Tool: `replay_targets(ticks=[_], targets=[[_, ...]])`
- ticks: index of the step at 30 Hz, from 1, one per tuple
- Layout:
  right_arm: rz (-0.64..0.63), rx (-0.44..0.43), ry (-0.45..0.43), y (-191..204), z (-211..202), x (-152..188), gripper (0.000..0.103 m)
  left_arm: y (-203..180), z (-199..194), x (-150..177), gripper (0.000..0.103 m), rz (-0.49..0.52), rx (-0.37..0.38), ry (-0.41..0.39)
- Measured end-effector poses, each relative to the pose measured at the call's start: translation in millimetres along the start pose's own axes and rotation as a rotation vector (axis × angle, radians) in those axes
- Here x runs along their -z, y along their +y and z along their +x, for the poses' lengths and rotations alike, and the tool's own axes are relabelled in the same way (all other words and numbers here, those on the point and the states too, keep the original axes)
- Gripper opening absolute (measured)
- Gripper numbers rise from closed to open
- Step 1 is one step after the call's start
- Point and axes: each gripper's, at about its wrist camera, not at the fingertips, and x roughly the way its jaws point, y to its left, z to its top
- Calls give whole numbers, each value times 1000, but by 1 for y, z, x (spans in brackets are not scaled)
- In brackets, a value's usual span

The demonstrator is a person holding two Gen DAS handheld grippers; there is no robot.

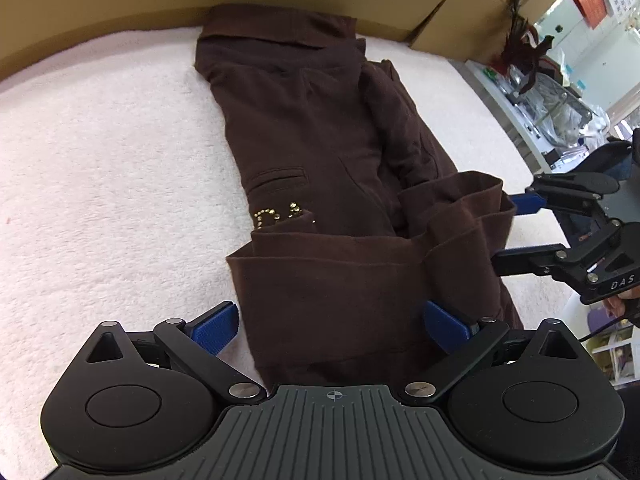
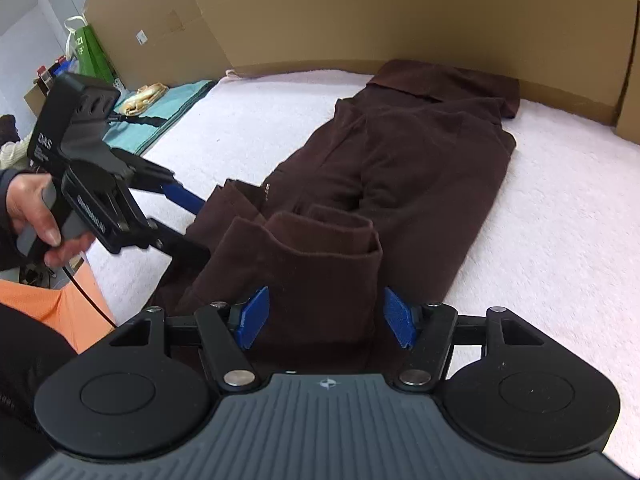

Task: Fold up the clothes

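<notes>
Left wrist cam catches the gold studs point(image 1: 280, 216) by the pocket on the brown pants point(image 1: 320, 140), which lie on the white fleece blanket point(image 1: 100, 160). The left gripper point(image 1: 332, 320) is spread wide around the folded-up hem, pads not pressing. Right wrist cam shows a hand point(image 2: 36, 216) instead, with the right gripper point(image 2: 324, 316) partly open over the same fold, gripping nothing.

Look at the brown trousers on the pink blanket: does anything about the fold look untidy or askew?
Yes. The brown trousers have their leg ends folded back unevenly: the hems lie staggered, one puffed open, and they sit skewed across the studded pocket. Both grippers, left and right, are open.
</notes>
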Motion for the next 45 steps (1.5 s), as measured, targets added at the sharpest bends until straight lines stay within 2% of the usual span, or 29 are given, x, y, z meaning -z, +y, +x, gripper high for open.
replay_targets(ticks=[2,4,6,7,9,10,11,12,15,19,23,25,26,27,29,31,32,34,35,36,38,40,41,42,45], targets=[[22,2,-3,-2,1,-4,68,2,1,-2,100,-11,11,-10],[55,-15,-2,-4,6,-8,63,3,1,-3,92,-20,19,-18],[77,-24,0,-4,8,-9,49,4,0,-3,77,-16,16,-16],[86,-26,1,-4,9,-10,45,4,-1,-3,73,-8,8,-17],[98,-19,-3,-3,10,-10,20,4,-5,-2,52,3,-6,-23],[105,-18,-9,-2,8,-9,15,4,-8,-1,45,8,-12,-26],[112,-22,-18,-1,5,-8,10,5,-11,-1,32,9,-11,-31],[116,-29,-24,1,0,-7,8,5,-16,0,23,7,3,-38],[121,-70,-25,10,-17,-3,7,5,-34,2,12,4,75,-56],[214,-199,-42,14,-54,1,8,-1,-54,8,12,-1,254,-53],[331,-296,-75,1,-75,-3,8,16,-53,3,12,-82,448,-101],[387,-296,-58,-19,-62,-9,11,42,-29,-1,35,-215,509,-85],[434,-284,-33,-34,-47,-11,15,57,-15,-3,39,-294,535,-70],[485,-268,-10,-49,-31,-11,40,70,-3,-5,39,-353,522,-58],[581,-211,29,-78,-1,-8,78,84,11,-6,39,-391,447,-39],[597,-116,54,-88,12,-6,74,85,9,-5,39,-392,426,-47],[608,-96,50,-90,12,-5,73,80,3,-4,39,-372,421,-62],[631,-129,-9,-87,0,1,72,69,-11,-3,49,-314,402,-91],[624,-133,-36,-82,-8,3,72,62,-17,-3,58,-279,377,-98],[611,-129,-57,-77,-16,5,72,55,-23,-3,63,-241,340,-101],[580,-102,-80,-66,-27,8,72,41,-25,-6,67,-176,276,-91],[541,-67,-99,-55,-35,6,68,28,-24,-10,67,-111,216,-76],[512,-51,-110,-47,-38,3,63,21,-21,-14,67,-73,190,-70],[473,-43,-124,-37,-41,-3,57,15,-20,-18,67,-51,180,-65],[304,-77,-134,-6,-35,-29,56,10,-20,-17,69,-48,188,-70]])
